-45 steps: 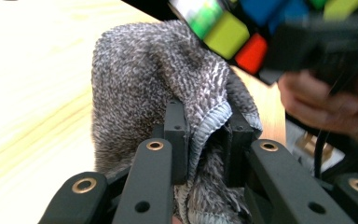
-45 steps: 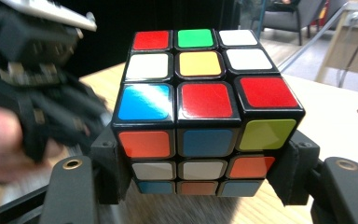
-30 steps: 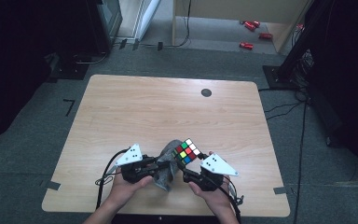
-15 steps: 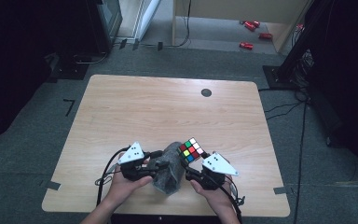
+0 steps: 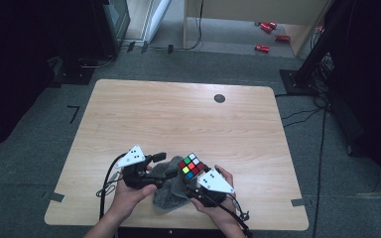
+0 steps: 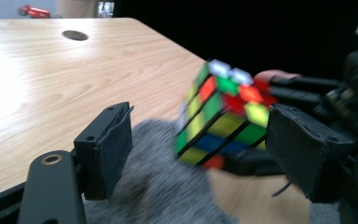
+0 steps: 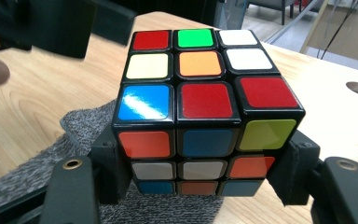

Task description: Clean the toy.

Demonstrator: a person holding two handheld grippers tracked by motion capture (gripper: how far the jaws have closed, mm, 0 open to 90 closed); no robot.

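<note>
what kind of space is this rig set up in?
Likely a lab or workshop rather than a home: a bare wooden table on grey carpet, loose cables trailing across the floor, and dark equipment stands around the edges.

light: bright table (image 5: 178,119), dark surround | glare: left tabletop | blur: cube (image 6: 223,116)

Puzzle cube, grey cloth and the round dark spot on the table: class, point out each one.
Puzzle cube (image 7: 207,100), right gripper view: red middle square on its top face.
Grey cloth (image 6: 156,186), left gripper view: fuzzy middle.
Round dark spot (image 5: 220,98), high view: its centre.
</note>
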